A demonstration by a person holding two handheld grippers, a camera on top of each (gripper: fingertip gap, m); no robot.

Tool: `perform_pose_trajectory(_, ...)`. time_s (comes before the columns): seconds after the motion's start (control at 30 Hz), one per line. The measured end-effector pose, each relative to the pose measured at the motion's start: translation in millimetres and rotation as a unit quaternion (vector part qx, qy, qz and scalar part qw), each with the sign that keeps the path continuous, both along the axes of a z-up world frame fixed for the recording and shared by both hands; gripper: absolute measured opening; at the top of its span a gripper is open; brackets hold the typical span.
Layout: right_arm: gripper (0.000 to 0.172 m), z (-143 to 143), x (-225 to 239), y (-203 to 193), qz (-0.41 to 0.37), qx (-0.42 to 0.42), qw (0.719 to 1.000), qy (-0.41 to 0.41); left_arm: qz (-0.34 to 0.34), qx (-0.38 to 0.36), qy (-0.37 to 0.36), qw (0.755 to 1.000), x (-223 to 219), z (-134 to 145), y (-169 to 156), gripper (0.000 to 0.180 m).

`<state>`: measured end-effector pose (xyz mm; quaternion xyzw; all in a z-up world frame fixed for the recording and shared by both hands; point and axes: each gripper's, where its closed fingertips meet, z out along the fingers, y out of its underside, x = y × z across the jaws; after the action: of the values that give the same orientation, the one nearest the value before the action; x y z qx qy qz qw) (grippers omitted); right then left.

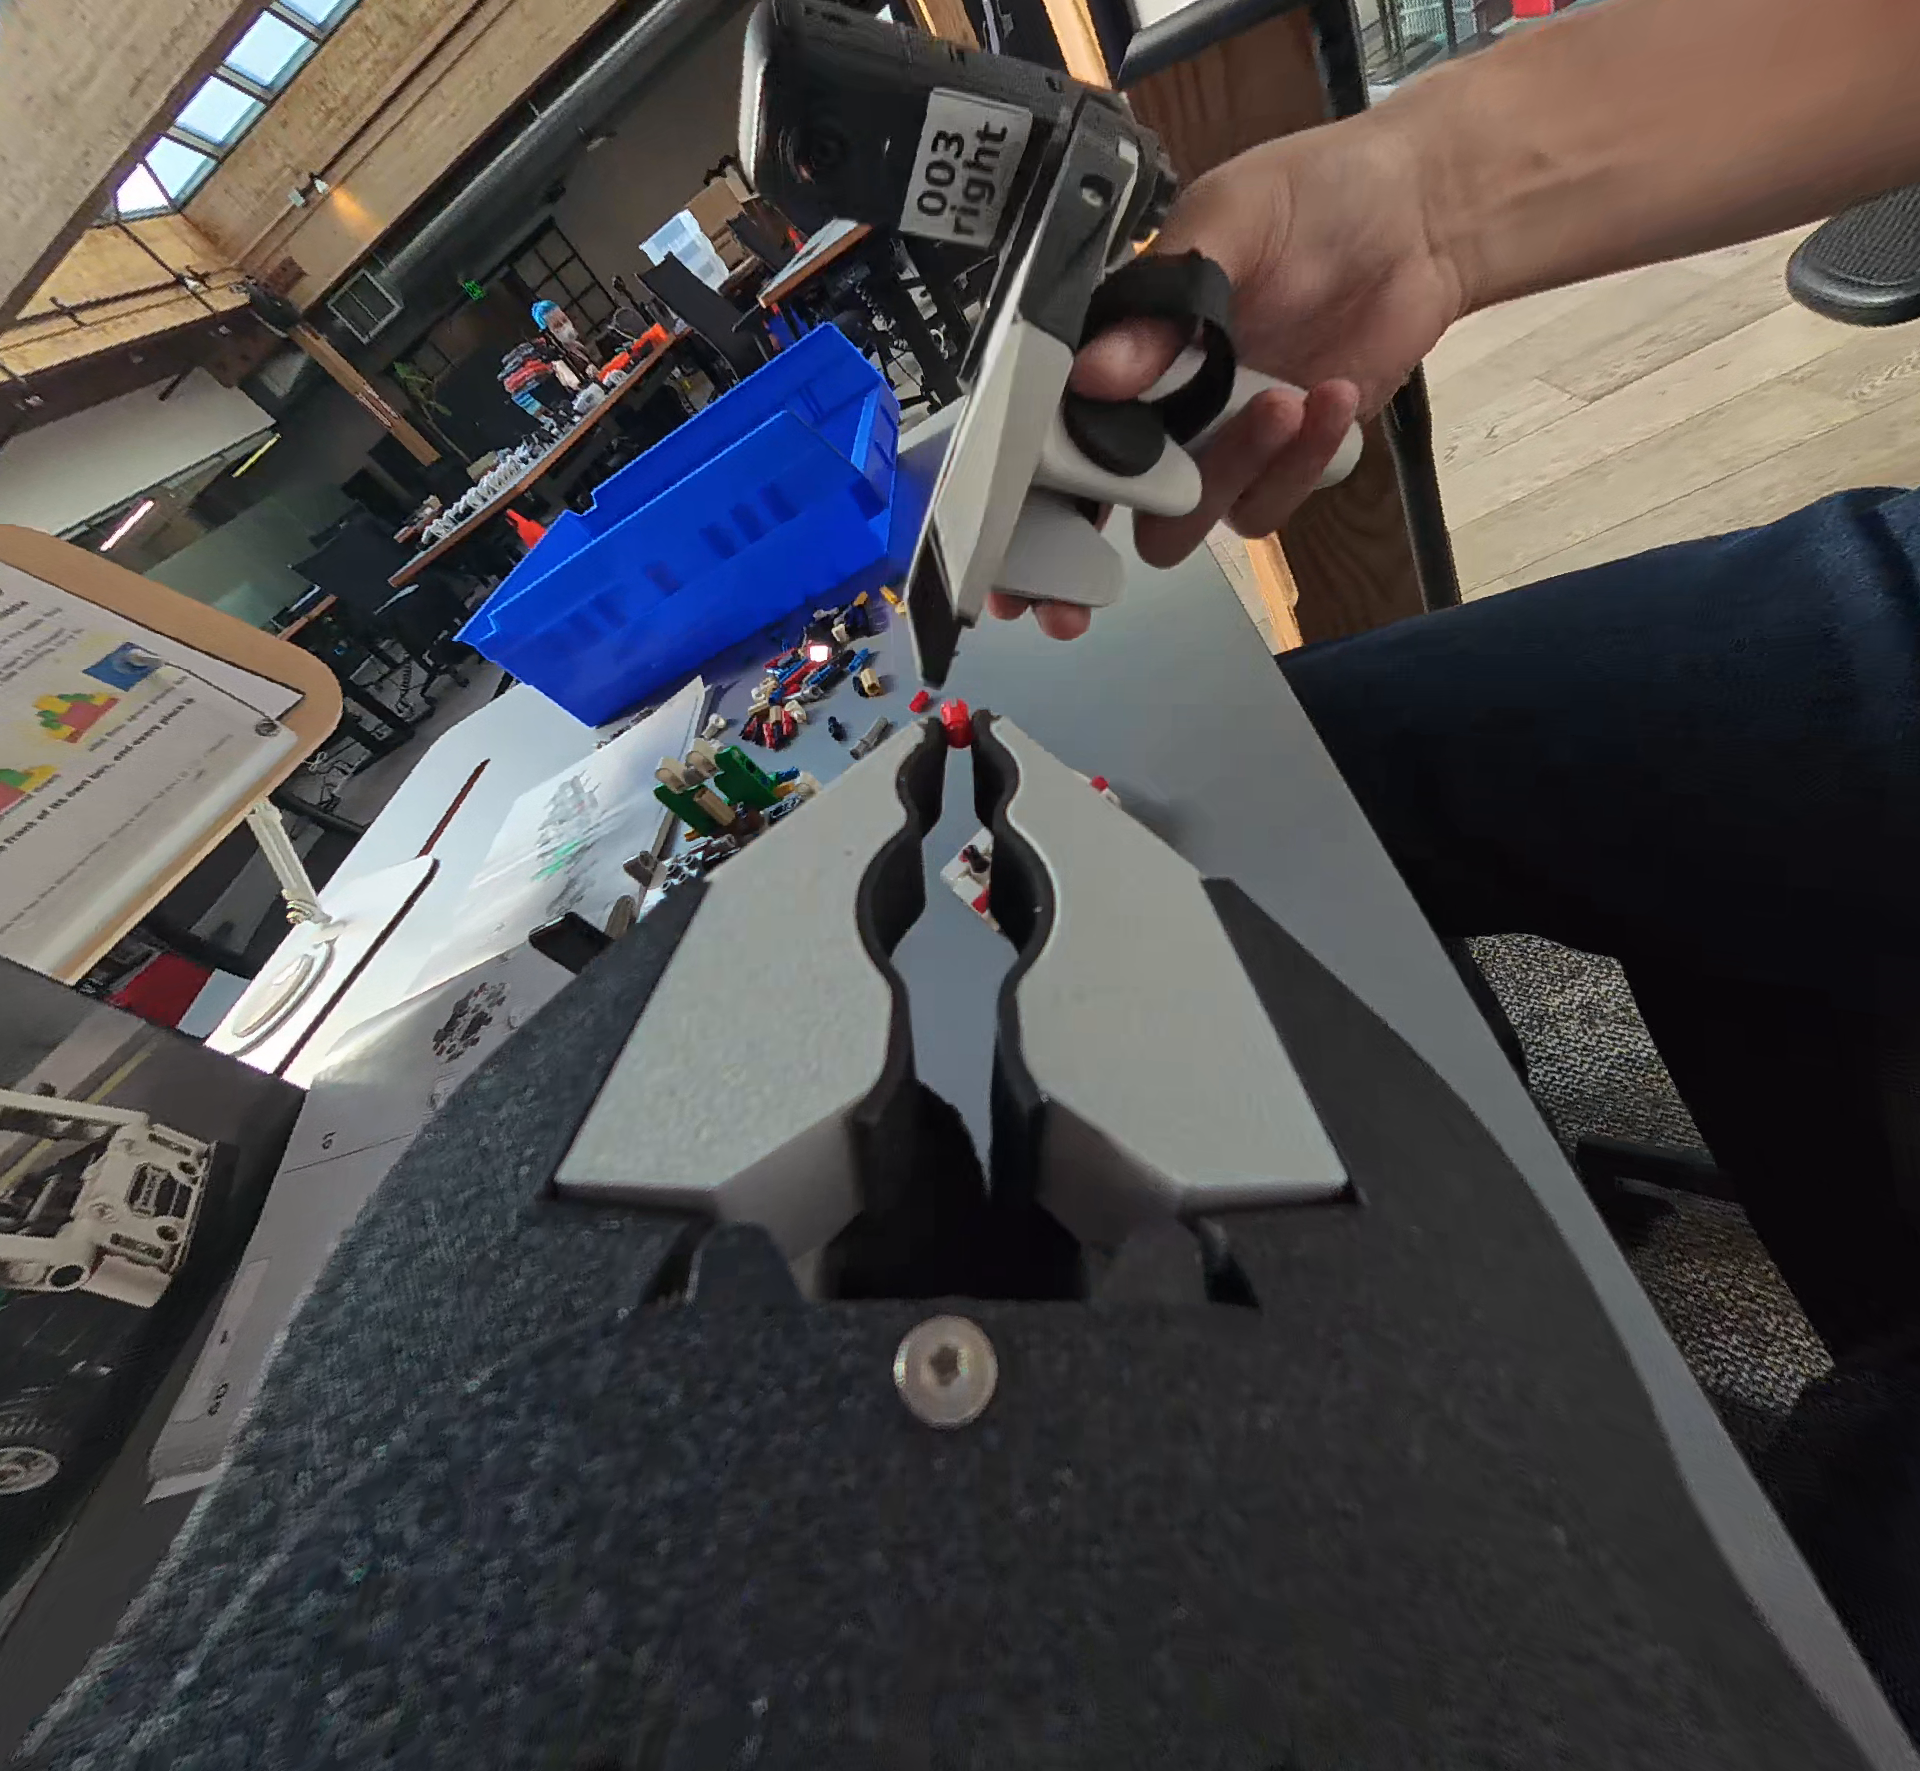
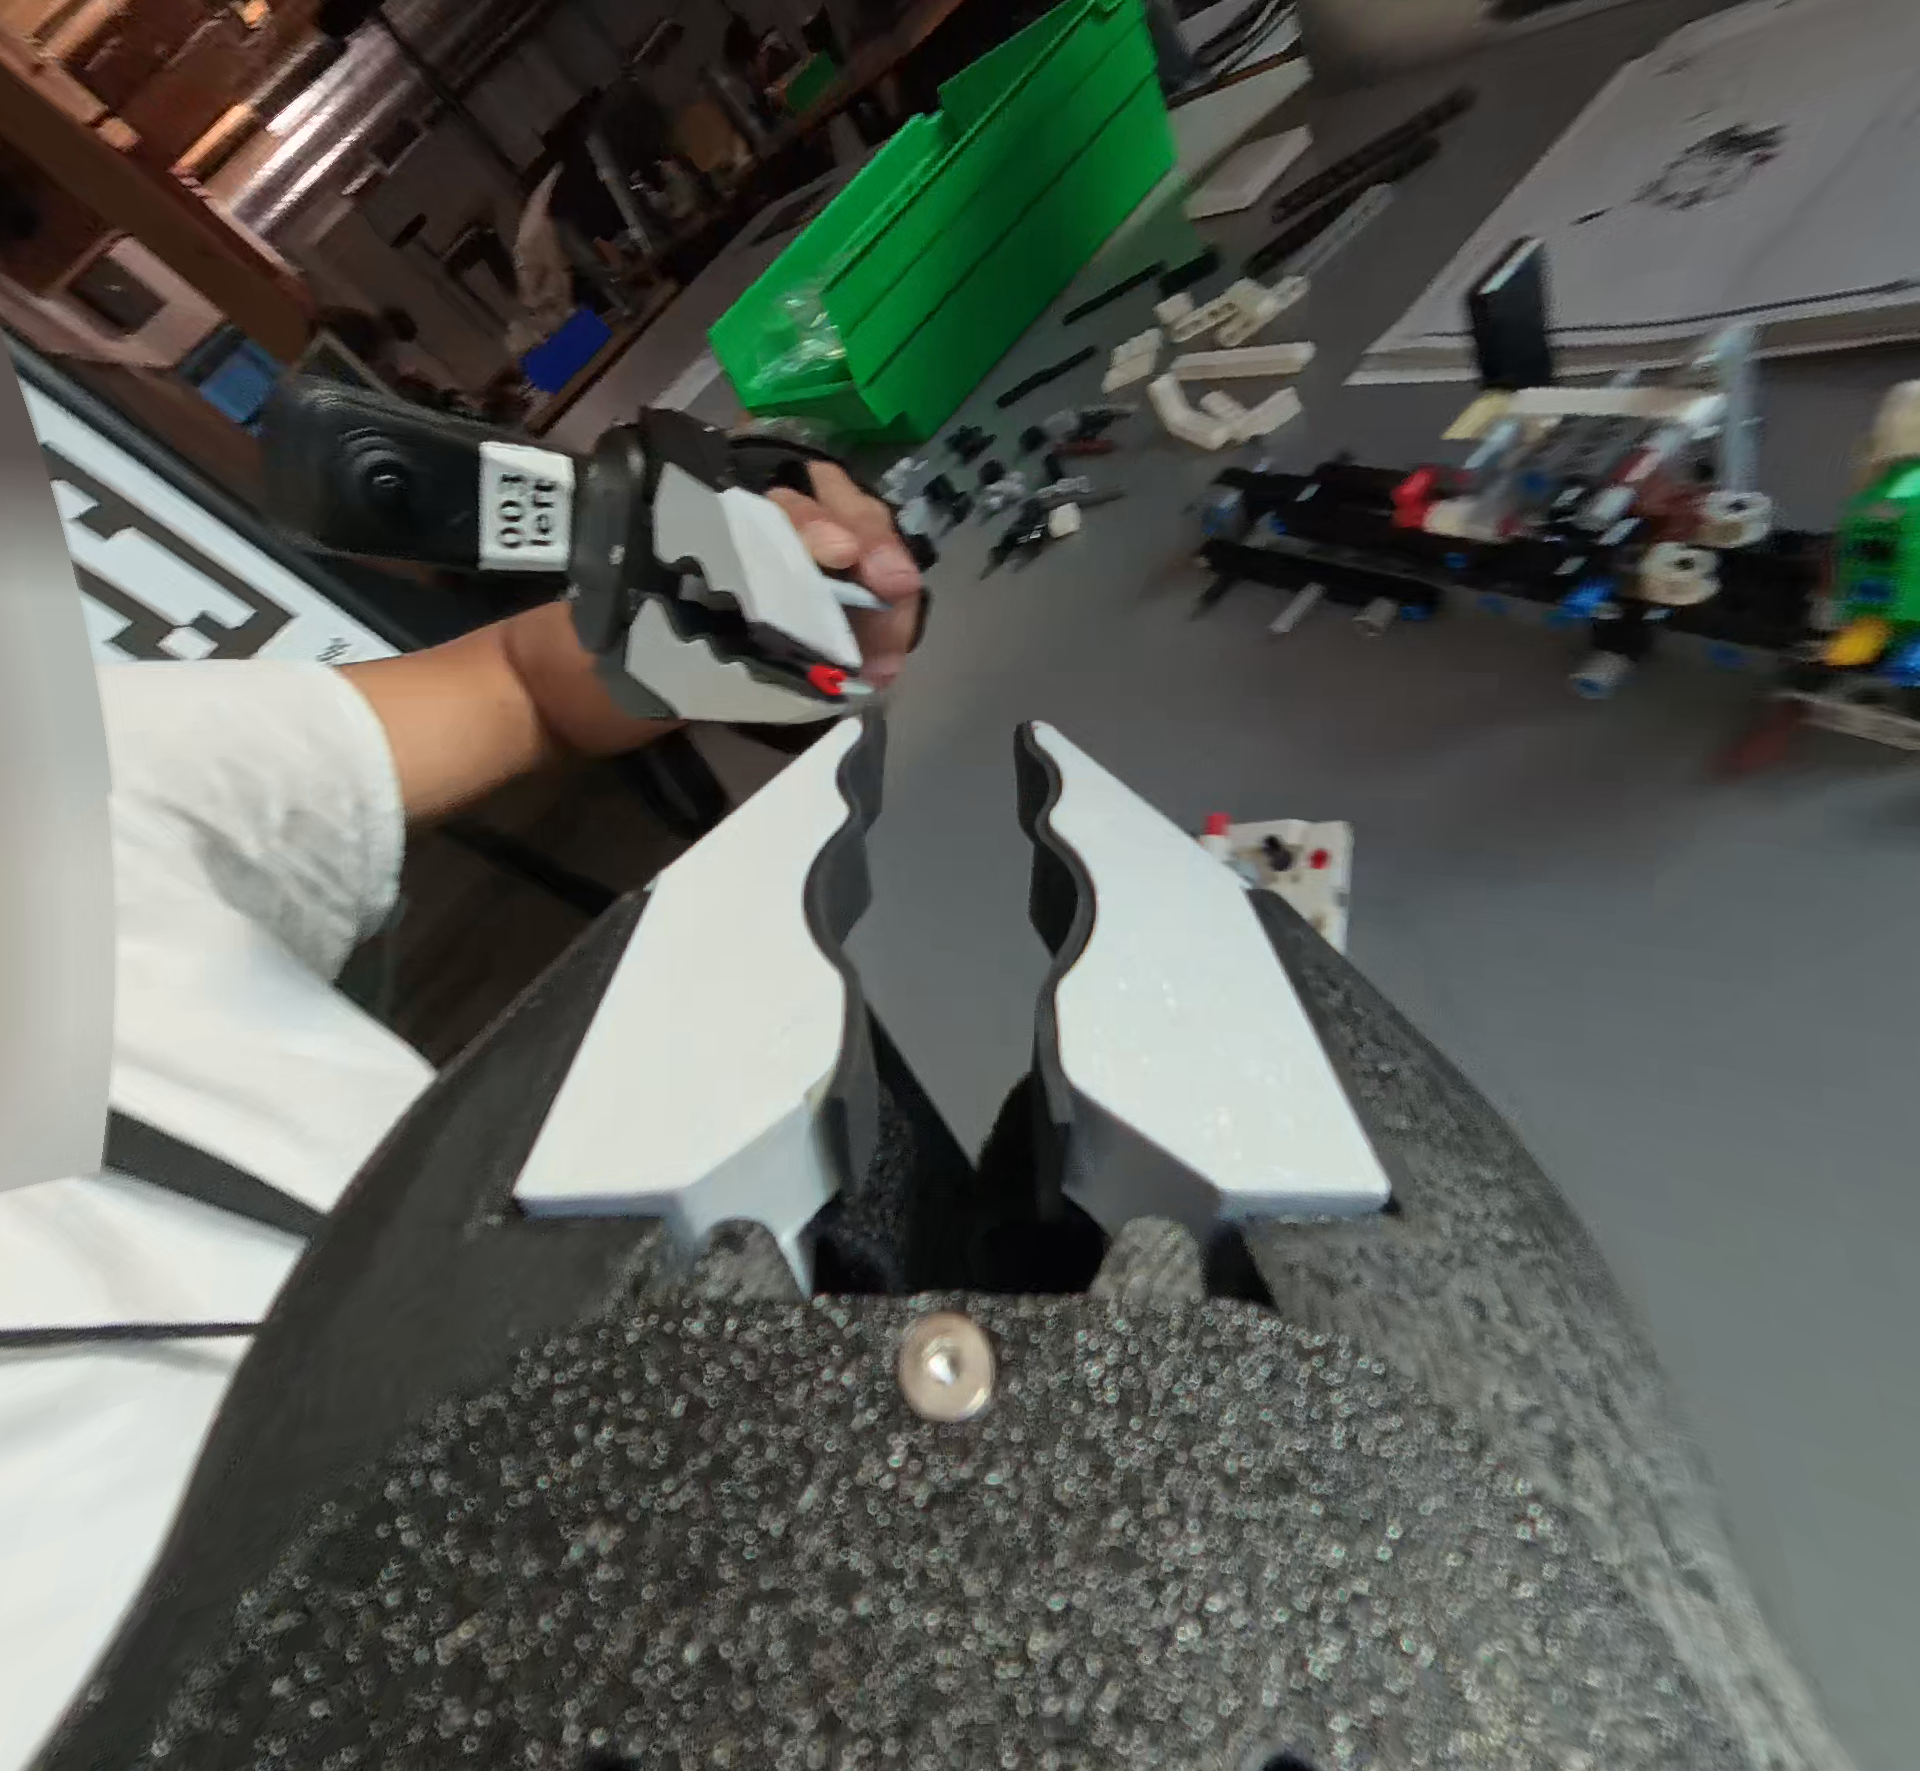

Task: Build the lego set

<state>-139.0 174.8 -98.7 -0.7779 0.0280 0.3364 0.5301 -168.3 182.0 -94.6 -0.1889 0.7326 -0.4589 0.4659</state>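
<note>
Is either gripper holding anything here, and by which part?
The left gripper pinches a small red piece at its fingertips, by its sides. The right gripper is open, holding nothing.

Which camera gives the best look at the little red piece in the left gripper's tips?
The left wrist view: the small red piece sits sharp and centred, pinched at the left gripper tips. The right wrist view shows it only as a distant, blurred red speck.

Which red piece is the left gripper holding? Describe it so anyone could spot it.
Start at the blue bin; before it lies a scatter of small parts. Nearer, the left gripper pinches a small red piece at its fingertips; a second red bit lies loose.
</note>
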Motion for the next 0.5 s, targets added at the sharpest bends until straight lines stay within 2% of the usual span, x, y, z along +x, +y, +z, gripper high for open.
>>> perform_pose_trajectory(0.07, 0.026, 11, -34, -3, 0.078, -0.001, 0.994, 0.082, -0.004, -0.001, -0.015, 1.0, -3, 5, -2, 0.002)
perform_pose_trajectory(0.17, 0.021, 19, -43, 0, 0.1, 0.015, 0.985, 0.141, -0.015, 0.003, -0.027, 1.0, -7, 7, -7, 0.002)
perform_pose_trajectory(0.27, 0.02, 17, -47, 3, 0.113, 0.008, 0.978, 0.175, -0.017, 0.01, -0.035, 0.999, -9, 9, -9, 0.002)
perform_pose_trajectory(0.33, 0.013, 16, -48, 4, 0.116, 0.007, 0.975, 0.189, -0.02, 0.015, -0.036, 0.999, -9, 8, -11, 0.002)
perform_pose_trajectory(0.5, 0.004, 10, -48, 5, 0.116, 0.002, 0.975, 0.19, -0.013, 0.021, -0.035, 0.999, -9, 5, -10, 0.002)
